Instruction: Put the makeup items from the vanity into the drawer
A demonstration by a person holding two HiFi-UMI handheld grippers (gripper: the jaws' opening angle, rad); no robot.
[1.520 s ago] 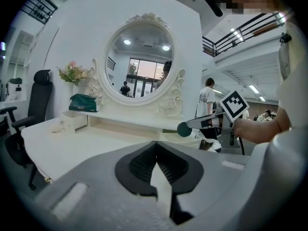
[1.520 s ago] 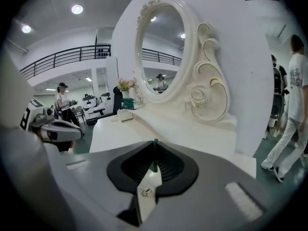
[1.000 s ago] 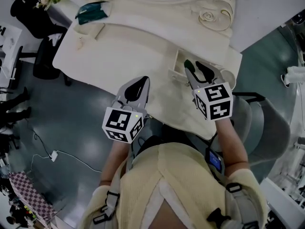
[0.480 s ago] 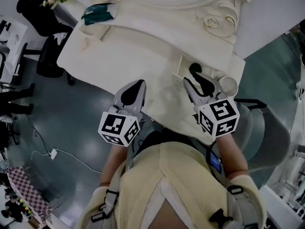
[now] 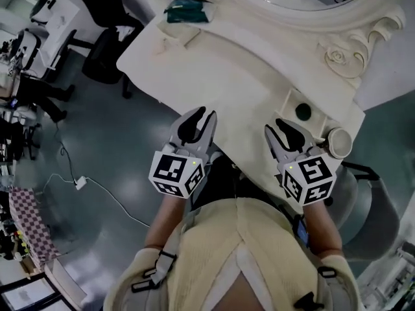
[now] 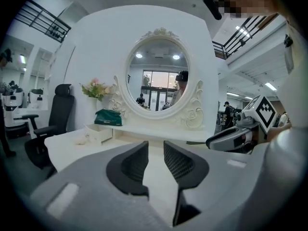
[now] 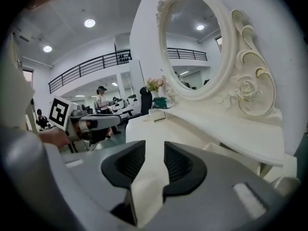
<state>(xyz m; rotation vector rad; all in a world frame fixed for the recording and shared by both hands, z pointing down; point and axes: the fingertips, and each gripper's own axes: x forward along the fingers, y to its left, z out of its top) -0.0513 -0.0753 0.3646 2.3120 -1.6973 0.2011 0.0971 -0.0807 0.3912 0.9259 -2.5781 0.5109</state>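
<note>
Two empty tools at the bench (image 5: 246, 76) edge: left hand-held gripper (image 5: 206, 114), jaws partly apart, just opening; right hand-held gripper (image 5: 273, 126), wide, just narrowing. One dark round item (image 5: 303, 112) lies in the right-end drawer (image 5: 290, 101); one teal pouch (image 5: 187, 10) far left.

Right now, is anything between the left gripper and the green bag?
Mostly bare vanity top; only the small open drawer sits just before the green bag. The left gripper has jaws just been opening, empty.

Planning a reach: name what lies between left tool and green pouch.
Bare vanity top, then a small open drawer before the green pouch; head view.
</note>
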